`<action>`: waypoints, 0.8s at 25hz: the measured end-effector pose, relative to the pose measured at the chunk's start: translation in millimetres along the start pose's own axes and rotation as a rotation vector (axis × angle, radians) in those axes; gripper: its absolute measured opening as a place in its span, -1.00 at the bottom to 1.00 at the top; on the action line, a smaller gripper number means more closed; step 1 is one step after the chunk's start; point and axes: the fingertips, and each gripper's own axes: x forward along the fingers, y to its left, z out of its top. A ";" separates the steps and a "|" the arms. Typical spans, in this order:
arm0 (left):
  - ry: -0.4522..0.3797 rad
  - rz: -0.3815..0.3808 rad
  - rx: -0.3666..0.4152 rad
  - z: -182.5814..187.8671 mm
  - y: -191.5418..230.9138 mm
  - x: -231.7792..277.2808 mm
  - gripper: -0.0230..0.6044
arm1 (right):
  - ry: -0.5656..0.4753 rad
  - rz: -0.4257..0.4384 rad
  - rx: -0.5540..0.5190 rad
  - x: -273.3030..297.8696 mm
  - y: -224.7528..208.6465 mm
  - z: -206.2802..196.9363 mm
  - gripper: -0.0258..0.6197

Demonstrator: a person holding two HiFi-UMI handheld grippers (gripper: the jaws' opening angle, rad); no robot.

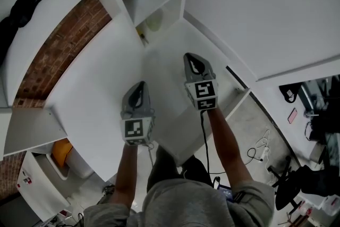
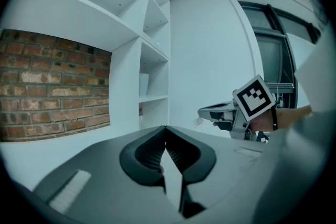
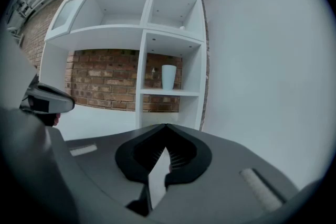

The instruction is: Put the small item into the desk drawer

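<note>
Left gripper [image 1: 139,85]: jaws closed, empty, over desk [image 1: 90,98].
Right gripper [image 1: 190,57]: jaws closed, empty.
Shelf [image 3: 157,93]: white cup [image 3: 168,77].

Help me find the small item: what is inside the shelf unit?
A white cup stands on one shelf; a pale yellowish thing sits in the compartment below. The shelf above covers part of it, so its shape stays unclear.

Left gripper [image 2: 166,129], jaws together, before white shelves [image 2: 151,89] and brick wall [image 2: 52,86].
</note>
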 end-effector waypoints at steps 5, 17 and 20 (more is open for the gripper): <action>-0.022 -0.014 0.008 12.9 -23.4 -12.1 -0.89 | -0.056 -0.036 0.026 -47.2 -11.8 18.9 -0.92; -0.078 -0.064 0.037 46.5 -72.1 -36.2 -0.89 | -0.122 -0.098 0.026 -146.9 -34.8 47.6 -0.92; -0.061 -0.090 0.050 40.7 -87.1 -37.3 -0.89 | -0.132 -0.118 0.041 -174.0 -35.7 42.8 -0.92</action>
